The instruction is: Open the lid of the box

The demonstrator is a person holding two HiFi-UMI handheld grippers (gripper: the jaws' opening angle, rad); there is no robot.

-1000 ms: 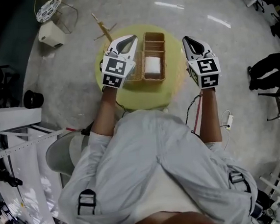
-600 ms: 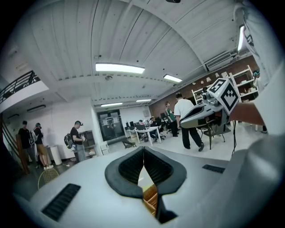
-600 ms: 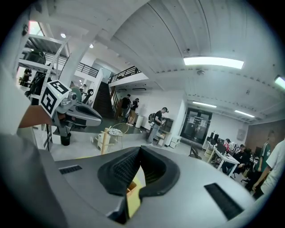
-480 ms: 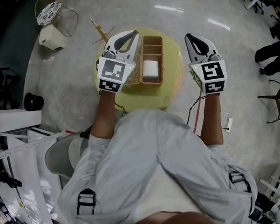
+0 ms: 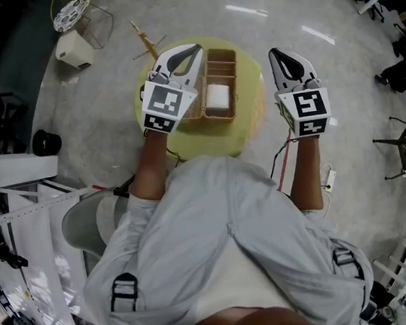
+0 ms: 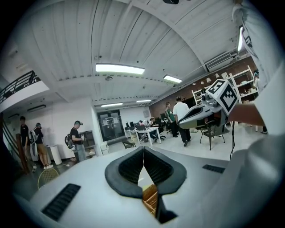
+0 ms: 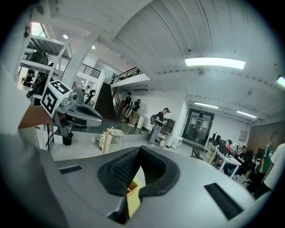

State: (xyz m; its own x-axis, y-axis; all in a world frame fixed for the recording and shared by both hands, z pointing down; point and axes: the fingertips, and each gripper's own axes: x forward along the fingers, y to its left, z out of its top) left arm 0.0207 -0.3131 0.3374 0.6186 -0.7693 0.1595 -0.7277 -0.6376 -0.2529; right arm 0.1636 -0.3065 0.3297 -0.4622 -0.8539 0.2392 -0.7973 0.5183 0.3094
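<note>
A tan wicker box (image 5: pixel 220 71) with several compartments stands on a round yellow table (image 5: pixel 254 114); a white block (image 5: pixel 217 96) lies in its near part. My left gripper (image 5: pixel 191 52) hovers over the box's left side, jaws shut with nothing between them. Through the gap under its jaws in the left gripper view (image 6: pixel 143 149), a bit of the box (image 6: pixel 150 198) shows. My right gripper (image 5: pixel 278 55) hangs beyond the table's right edge, apart from the box, also shut and empty; its own view (image 7: pixel 139 149) shows a box corner (image 7: pixel 132 187) below.
On the floor at the far left stand a white stool (image 5: pixel 74 48), a round wire frame (image 5: pixel 71 14) and a wooden rack (image 5: pixel 147 38). A black round thing (image 5: pixel 46 142) lies at the left, a power strip (image 5: pixel 327 175) at the right. People stand far off.
The right gripper has drifted a little to the right, away from the table. The left gripper has edged slightly forward. A person at the right edge has walked off.
</note>
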